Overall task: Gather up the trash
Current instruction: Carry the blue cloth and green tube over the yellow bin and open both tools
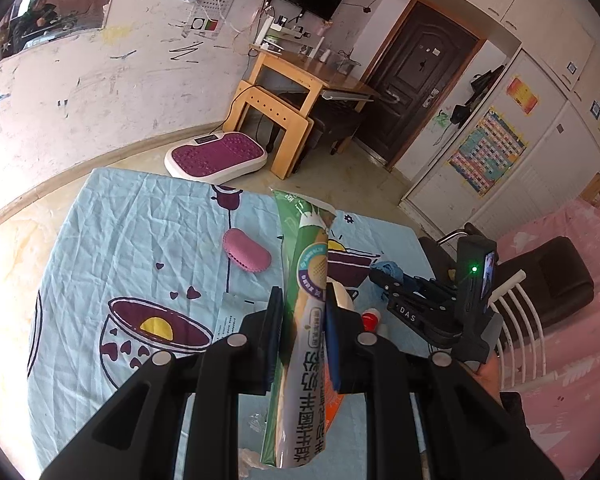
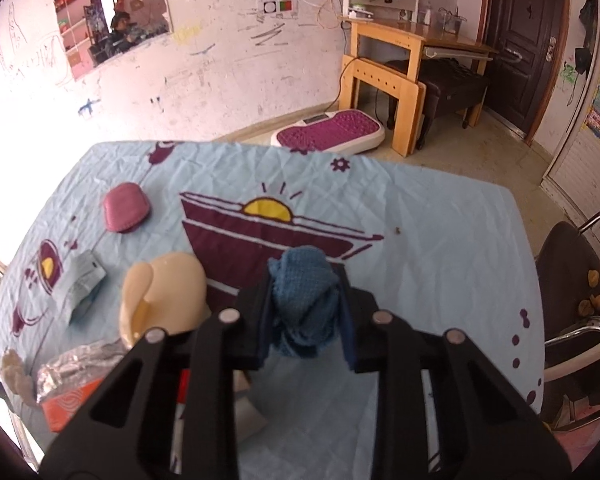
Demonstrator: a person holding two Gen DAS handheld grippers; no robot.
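Note:
My left gripper (image 1: 302,300) is shut on a long green and white snack wrapper (image 1: 306,264), held upright above the table. My right gripper (image 2: 305,284) is shut on a crumpled blue cloth (image 2: 304,300) above the light blue tablecloth (image 2: 440,240); it also shows in the left wrist view (image 1: 384,276) at the right. On the table lie a cream plastic piece (image 2: 164,292), a pale blue packet (image 2: 82,284), a foil wrapper (image 2: 76,368) on an orange packet (image 2: 70,406), and a pink pouch (image 2: 125,207).
A red-capped item (image 1: 370,320) sits behind my left fingers. A dark chair (image 2: 572,300) stands at the table's right. On the floor beyond are a purple and white footplate (image 2: 332,132) and a wooden desk (image 2: 404,52).

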